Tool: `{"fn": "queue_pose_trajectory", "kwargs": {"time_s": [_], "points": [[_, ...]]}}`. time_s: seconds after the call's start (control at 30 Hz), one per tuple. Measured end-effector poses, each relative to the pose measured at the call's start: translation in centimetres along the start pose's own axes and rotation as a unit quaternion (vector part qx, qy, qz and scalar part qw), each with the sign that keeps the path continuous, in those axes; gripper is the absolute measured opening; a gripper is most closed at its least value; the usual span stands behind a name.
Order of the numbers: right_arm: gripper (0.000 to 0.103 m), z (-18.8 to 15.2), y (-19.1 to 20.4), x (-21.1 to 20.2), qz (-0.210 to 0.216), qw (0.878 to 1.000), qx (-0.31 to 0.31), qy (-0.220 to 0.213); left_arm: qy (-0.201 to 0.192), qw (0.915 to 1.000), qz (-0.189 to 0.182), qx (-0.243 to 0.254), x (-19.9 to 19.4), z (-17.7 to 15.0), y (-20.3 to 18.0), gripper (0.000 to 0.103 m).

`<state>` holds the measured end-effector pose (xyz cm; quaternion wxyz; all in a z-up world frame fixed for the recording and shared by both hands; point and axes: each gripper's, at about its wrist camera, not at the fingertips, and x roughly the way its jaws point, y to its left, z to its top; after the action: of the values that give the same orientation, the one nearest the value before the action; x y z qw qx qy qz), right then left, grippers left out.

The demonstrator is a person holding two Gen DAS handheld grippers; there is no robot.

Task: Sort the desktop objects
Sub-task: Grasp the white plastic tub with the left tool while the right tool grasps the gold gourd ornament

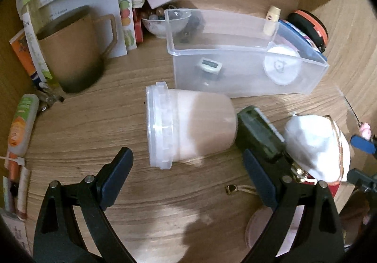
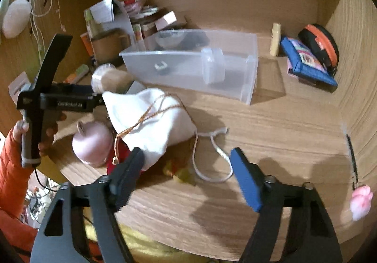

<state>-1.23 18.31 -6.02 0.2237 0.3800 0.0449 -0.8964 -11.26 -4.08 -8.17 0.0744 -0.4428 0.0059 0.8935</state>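
Observation:
A lidded plastic jar with pale brown contents lies on its side on the wooden desk, just ahead of my open, empty left gripper; it also shows small in the right wrist view. A clear plastic bin behind it holds a small sharpener and a round white lidded container. A white drawstring pouch lies right of the jar. My right gripper is open and empty, above the pouch's white cord.
A brown mug, papers and a bowl of beads stand at the back left. A blue booklet, an orange-black round case and a cream tube sit at the back right. A pink pig-shaped object lies by the pouch.

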Motion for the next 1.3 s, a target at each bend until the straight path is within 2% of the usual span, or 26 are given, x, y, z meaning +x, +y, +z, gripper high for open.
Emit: {"fn": "queue_pose_trajectory", "kwargs": {"time_s": [0.17,0.3,0.43,0.8,0.97,1.07,1.3], "points": [[0.044,-1.0,0.0,0.6,0.010,1.000,-0.001,0.010,-0.008,0.9999,0.007,-0.009,0.1,0.1,0.2,0.095],[0.038,-1.7,-0.2,0.4,0.015,1.000,-0.002,0.011,-0.010,0.9999,0.010,-0.009,0.3,0.6,0.4,0.095],[0.030,-2.3,-0.1,0.6,-0.004,1.000,-0.017,0.019,-0.005,0.9999,0.011,-0.009,0.8,0.8,0.3,0.095],[0.029,-1.6,0.6,2.6,0.015,0.999,-0.031,0.020,-0.010,0.9995,0.027,-0.009,1.4,1.4,0.2,0.095],[0.025,-1.4,1.1,3.0,0.012,0.999,-0.038,0.012,-0.021,0.9995,0.021,-0.009,1.2,1.6,0.2,0.077],[0.025,-1.3,0.6,3.0,0.016,1.000,-0.023,0.012,-0.039,0.9986,0.036,-0.006,0.7,1.6,0.0,0.068],[0.024,-1.1,-2.0,1.7,0.002,0.999,0.033,0.008,-0.050,0.9976,0.045,-0.016,0.2,1.5,0.5,0.068]]}}
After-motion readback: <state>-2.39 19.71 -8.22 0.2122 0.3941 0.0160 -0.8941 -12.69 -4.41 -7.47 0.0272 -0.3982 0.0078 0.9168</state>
